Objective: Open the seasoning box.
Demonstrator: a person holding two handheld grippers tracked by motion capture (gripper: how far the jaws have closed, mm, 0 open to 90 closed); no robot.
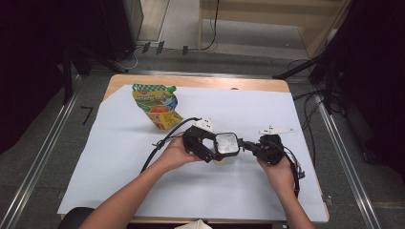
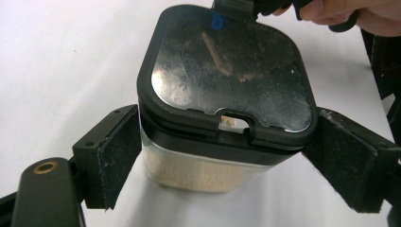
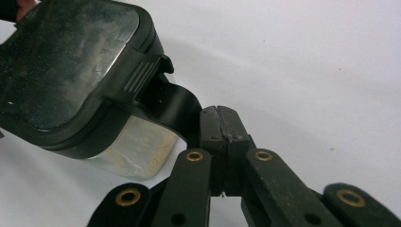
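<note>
Container held on both sides, lid tab pinched

Container (image 1: 225, 149) with a black lid stands near the middle of the table (image 1: 119, 157), on the white sheet, a little toward the near edge. It is clear-walled and has pale powder in the bottom part. The left tongs (image 2: 222, 161) are around its body, one pad on each side, and the pads seem to press the walls just under the lid, so I judge them to be grasping the container. The right tongs (image 3: 218, 124) are clenched; their tips touch the black tab (image 3: 172, 106) that hangs from the lid's edge, and they seem to pinch it.

What could go wrong: if the right tongs pull the tab upward too quickly, the lid may pop free suddenly and powder could jump out on the sheet. The tab is thin and smooth, so it can also slip from the tips. If the left grip is too light, the whole container could tilt or lift together with the lid.

Both forearms come from the near side. The left hand (image 1: 177, 153) is close at the left of the container, the right hand (image 1: 279, 169) at its right, both low over the table. A colourful pouch (image 1: 157, 106) lies far left, well apart.
</note>
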